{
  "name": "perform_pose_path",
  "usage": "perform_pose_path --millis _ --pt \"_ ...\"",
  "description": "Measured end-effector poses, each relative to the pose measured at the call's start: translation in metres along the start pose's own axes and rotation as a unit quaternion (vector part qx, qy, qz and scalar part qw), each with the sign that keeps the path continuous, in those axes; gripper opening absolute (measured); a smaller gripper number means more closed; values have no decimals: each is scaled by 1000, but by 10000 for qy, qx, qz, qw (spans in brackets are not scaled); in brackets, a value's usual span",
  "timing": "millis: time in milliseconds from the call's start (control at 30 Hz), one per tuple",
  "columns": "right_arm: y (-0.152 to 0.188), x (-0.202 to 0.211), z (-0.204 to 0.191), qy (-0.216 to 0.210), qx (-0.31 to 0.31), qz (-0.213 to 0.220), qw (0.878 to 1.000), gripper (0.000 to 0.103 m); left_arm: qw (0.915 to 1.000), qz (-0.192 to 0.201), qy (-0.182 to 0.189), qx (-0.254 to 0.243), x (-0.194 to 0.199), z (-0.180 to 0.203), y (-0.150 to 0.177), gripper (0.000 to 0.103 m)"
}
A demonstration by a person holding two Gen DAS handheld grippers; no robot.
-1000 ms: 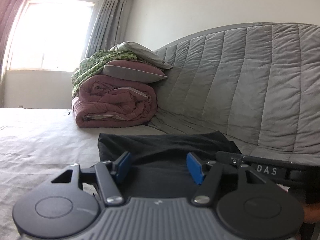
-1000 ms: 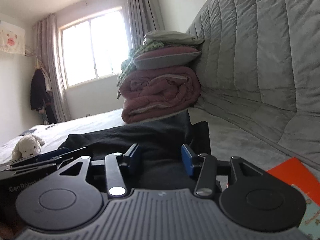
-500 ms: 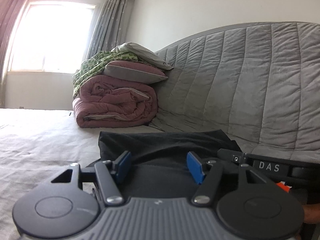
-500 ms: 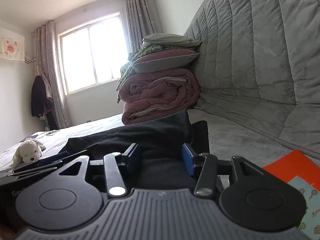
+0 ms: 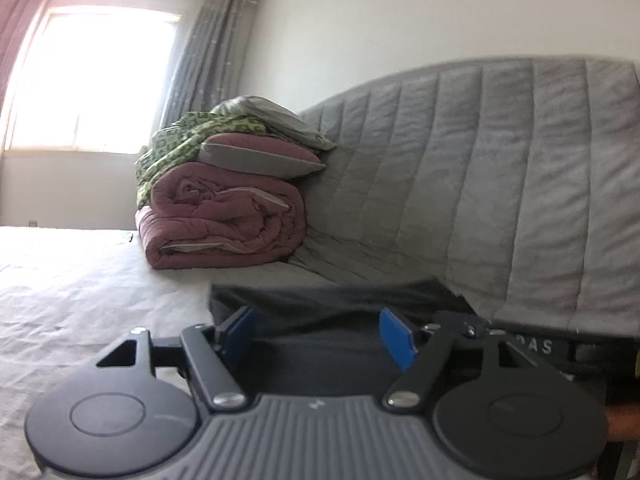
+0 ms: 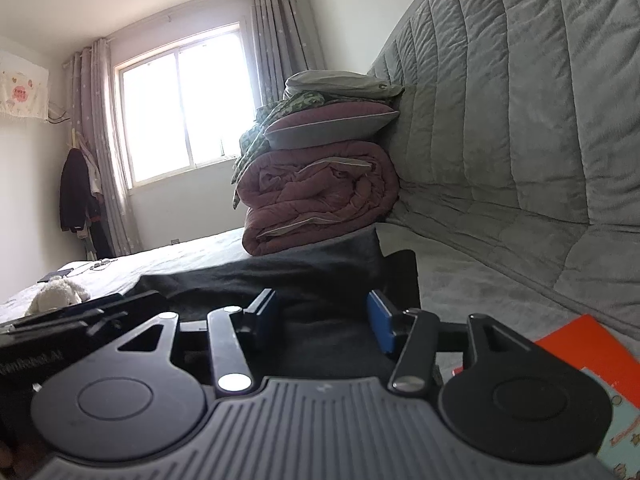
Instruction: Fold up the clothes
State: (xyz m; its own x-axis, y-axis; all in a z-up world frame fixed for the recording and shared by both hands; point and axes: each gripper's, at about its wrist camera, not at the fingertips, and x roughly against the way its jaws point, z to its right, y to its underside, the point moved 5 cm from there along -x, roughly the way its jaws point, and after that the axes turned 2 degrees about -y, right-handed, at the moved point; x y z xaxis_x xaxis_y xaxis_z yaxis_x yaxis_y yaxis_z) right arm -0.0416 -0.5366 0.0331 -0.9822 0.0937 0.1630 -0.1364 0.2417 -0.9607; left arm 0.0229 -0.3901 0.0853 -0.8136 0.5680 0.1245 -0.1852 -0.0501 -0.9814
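Folding looks to be between steps: the dark garment (image 5: 336, 312) lies flat on the bed (image 5: 80, 292), just in front of the rolled maroon quilt (image 5: 224, 220), and both tools sit low at its near edge, probably so that the cloth can be let go without being dragged out of shape

Left of the quilt in the right wrist view, a white plush toy (image 6: 56, 294) rests on the bed well clear of the garment, and a dark jacket (image 6: 76, 196) hangs by the window, so neither seems part of the present fold

The left gripper (image 5: 318, 332) points nearly level toward the quilt. Its blue fingers (image 5: 394, 338) are spreading apart at this moment; dark fabric lies between and below them, yet the pads do not press on it, which reads as a release of the edge, not a hold

The right gripper (image 6: 320, 316) lies on the garment's end nearest the grey quilted backrest (image 6: 520, 140), right of the quilt. Its jaws are opening too, with cloth under the gap and no pinch visible

The quilt with its stacked pillows (image 6: 328, 124) is pushed against the backrest, likely to keep bed space free for folding. Far right of the quilt, an orange book (image 6: 592, 352) lies beside the right gripper, just off the garment, and could snag a wide fold
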Motion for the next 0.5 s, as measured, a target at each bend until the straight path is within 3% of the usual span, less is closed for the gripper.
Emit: perform_pose_path --millis 100,233,400,500 --pt "-17 1 -8 40 75 229 9997 60 9995 -83 72 297 -7 -9 -12 75" --pt "-35 -8 -12 119 -28 389 9992 62 9990 -441 -49 106 -24 -4 -20 75" --pt "-29 -38 -1 126 -825 -425 9956 62 9960 -854 26 262 -32 2 -14 75" --pt "-20 -48 -6 425 -302 -714 9961 61 9950 -975 -75 190 -35 7 -3 74"
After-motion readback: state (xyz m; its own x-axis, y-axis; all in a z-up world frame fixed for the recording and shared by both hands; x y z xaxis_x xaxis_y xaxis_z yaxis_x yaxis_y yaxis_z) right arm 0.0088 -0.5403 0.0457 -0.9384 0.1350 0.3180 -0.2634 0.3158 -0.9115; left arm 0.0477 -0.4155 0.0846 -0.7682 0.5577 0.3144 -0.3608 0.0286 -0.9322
